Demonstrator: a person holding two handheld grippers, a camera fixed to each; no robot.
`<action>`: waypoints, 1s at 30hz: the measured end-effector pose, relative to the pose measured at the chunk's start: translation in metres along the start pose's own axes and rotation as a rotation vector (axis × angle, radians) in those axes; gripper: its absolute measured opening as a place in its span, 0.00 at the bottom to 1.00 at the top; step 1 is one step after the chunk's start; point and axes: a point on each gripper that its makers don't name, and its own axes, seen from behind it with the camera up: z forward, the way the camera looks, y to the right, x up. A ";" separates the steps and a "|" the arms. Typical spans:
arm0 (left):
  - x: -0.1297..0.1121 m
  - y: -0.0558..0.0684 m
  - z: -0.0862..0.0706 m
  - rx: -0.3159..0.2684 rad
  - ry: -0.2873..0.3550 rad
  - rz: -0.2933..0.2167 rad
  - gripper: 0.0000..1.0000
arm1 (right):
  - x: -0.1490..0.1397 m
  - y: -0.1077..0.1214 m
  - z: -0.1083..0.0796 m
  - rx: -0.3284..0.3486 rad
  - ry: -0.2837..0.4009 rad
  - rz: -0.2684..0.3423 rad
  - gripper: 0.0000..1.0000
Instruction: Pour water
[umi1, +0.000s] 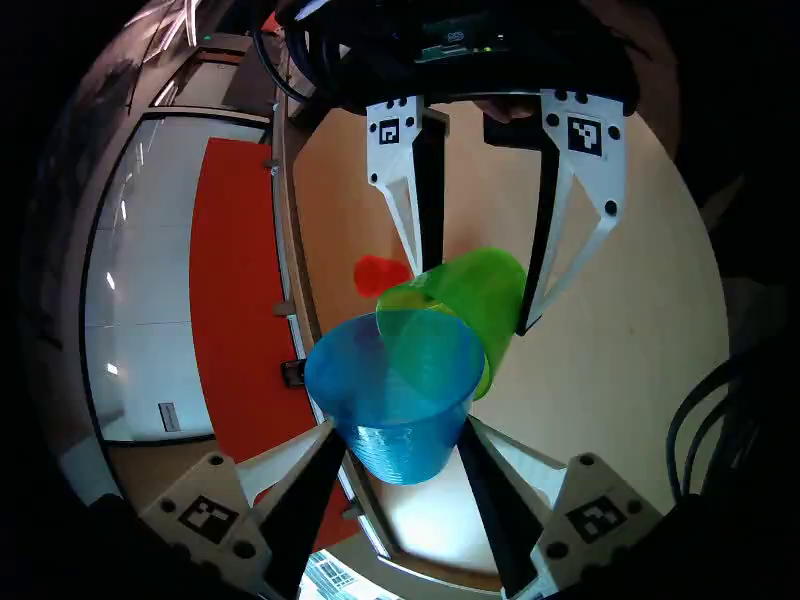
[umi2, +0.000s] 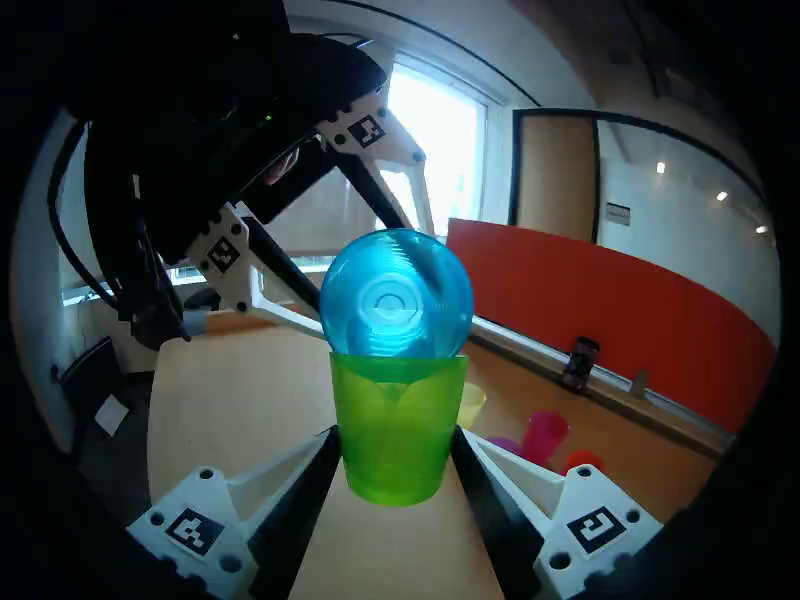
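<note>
A blue cup (umi1: 395, 405) is being clamped at its sides by the left gripper (umi1: 400, 432); it is being held tipped, its base outward, just above the rim of a green cup (umi2: 398, 400); the green cup is being gripped upright by the right gripper (umi2: 398, 440) above the wooden surface (umi2: 240, 400); a red cup (umi1: 378, 275) is lying beyond.

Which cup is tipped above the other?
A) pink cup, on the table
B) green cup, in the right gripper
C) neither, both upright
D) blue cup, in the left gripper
D: in the right gripper view the blue cup is tilted, base toward the camera, above the rim of the upright green cup held by the right gripper; the left gripper holds the blue cup.
</note>
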 end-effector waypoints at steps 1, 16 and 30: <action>0.000 0.000 0.000 0.000 -0.001 0.001 0.75 | 0.000 0.000 0.000 -0.001 0.001 0.000 0.80; 0.002 -0.003 -0.001 -0.002 -0.014 0.039 0.75 | 0.001 0.004 -0.001 -0.006 0.013 0.007 0.80; 0.001 0.000 -0.011 -0.007 -0.031 0.062 0.75 | 0.002 0.002 0.002 -0.008 0.035 0.018 0.80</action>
